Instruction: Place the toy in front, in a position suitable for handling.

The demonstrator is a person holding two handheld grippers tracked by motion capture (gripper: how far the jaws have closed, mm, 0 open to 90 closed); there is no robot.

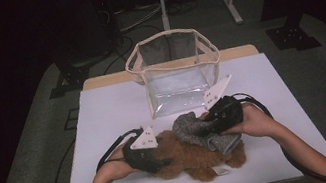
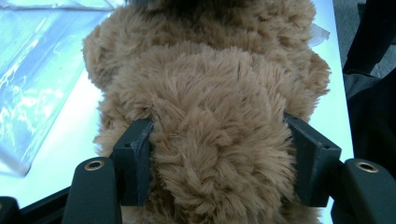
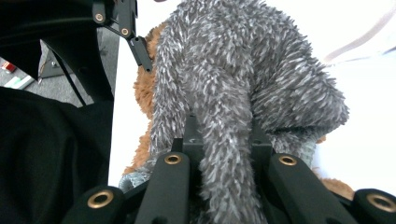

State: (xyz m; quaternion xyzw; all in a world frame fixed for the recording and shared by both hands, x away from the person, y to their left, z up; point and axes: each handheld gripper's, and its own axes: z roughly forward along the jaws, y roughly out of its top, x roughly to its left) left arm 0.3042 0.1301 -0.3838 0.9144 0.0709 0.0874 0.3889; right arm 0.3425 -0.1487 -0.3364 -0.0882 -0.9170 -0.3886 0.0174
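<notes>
A brown plush toy (image 1: 191, 162) lies on the white table top (image 1: 113, 110) near its front edge. My left gripper (image 1: 163, 162) comes at it from the left. In the left gripper view the two jaws of this gripper (image 2: 219, 158) press into the toy's fur (image 2: 210, 93) on both sides. A grey fuzzy cloth (image 1: 190, 127) drapes over the toy's right part. My right gripper (image 1: 210, 126) is shut on a fold of it. The right gripper view has the grey cloth (image 3: 233, 70) pinched in that gripper (image 3: 224, 149), with brown fur beneath.
A clear plastic bag with a beige rim (image 1: 175, 69) stands open at the back middle of the table. Dark floor, cables and a white frame's legs lie beyond the far edge. Bare white surface lies to the left and right of the toy.
</notes>
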